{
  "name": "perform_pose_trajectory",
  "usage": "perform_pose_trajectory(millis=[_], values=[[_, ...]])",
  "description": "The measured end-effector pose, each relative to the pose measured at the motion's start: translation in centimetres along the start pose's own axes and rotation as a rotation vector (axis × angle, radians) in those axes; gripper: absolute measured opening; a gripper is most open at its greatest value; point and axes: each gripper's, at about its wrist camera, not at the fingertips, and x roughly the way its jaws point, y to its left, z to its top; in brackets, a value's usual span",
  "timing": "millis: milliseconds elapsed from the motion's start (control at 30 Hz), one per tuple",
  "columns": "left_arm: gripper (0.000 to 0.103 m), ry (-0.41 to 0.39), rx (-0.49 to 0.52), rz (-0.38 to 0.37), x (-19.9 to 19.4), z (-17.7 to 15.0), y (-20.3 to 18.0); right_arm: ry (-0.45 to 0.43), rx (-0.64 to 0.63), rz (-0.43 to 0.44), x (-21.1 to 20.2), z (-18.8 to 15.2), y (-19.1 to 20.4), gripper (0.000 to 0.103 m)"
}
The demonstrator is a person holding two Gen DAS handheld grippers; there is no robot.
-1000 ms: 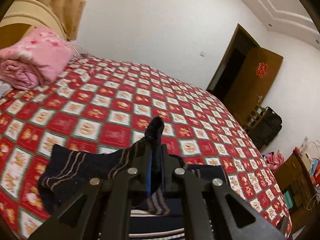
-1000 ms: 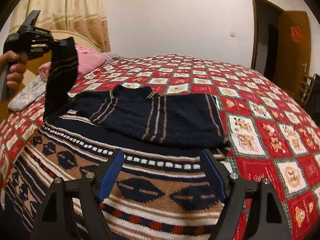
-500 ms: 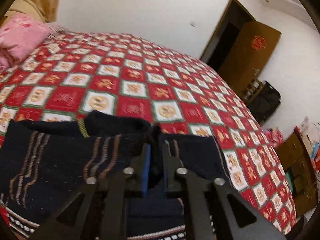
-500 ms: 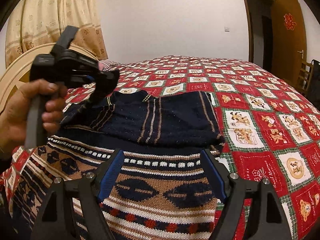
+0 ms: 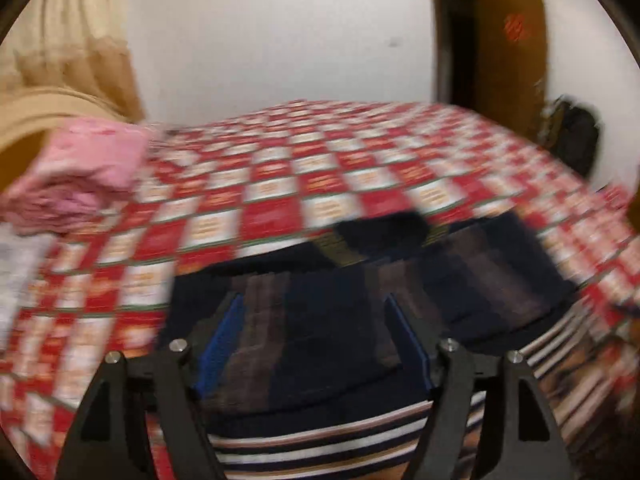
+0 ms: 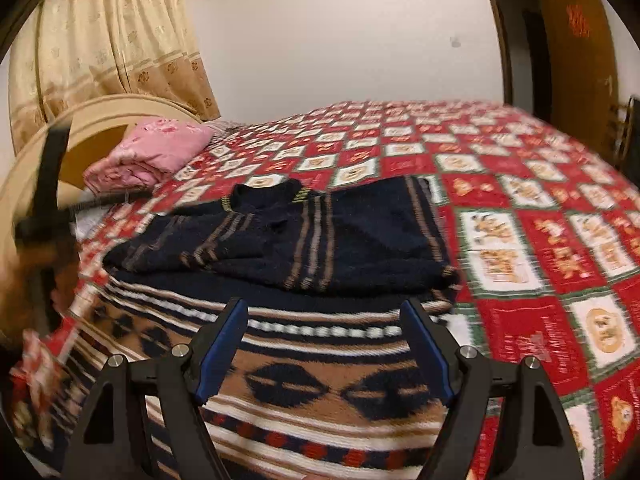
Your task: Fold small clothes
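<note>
Navy sweater (image 6: 304,236) lying folded on the patterned sweater (image 6: 304,364), on the red quilt (image 6: 520,208).
My left gripper (image 5: 316,336) is opening above it, nothing pinched; my right gripper (image 6: 324,344) hangs spread, its 2 fingers empty.

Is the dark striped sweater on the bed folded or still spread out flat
Partly folded. The navy sweater has one sleeve laid across its body.

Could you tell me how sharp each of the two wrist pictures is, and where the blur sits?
Left wrist view: motion blur smears the whole scene, bedspread and navy sweater alike. Right wrist view: mostly sharp, the sweater's stripes readable; blur sits at the left edge, on the left gripper.
</note>
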Motion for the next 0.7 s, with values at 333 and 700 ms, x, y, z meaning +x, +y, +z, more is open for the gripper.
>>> perform_pose_trajectory(millis=[333, 700], values=[[0.076, 0.086, -0.278, 0.241, 3.1, -6.2, 12.9, 0.21, 0.248, 0.135, 9.2, 5.3, 1.8, 0.048], [0.08, 0.109, -0.384, 0.153, 4.4, -9.1, 15.8, 0.294, 0.297, 0.064, 16.8, 6.6, 4.1, 0.058]])
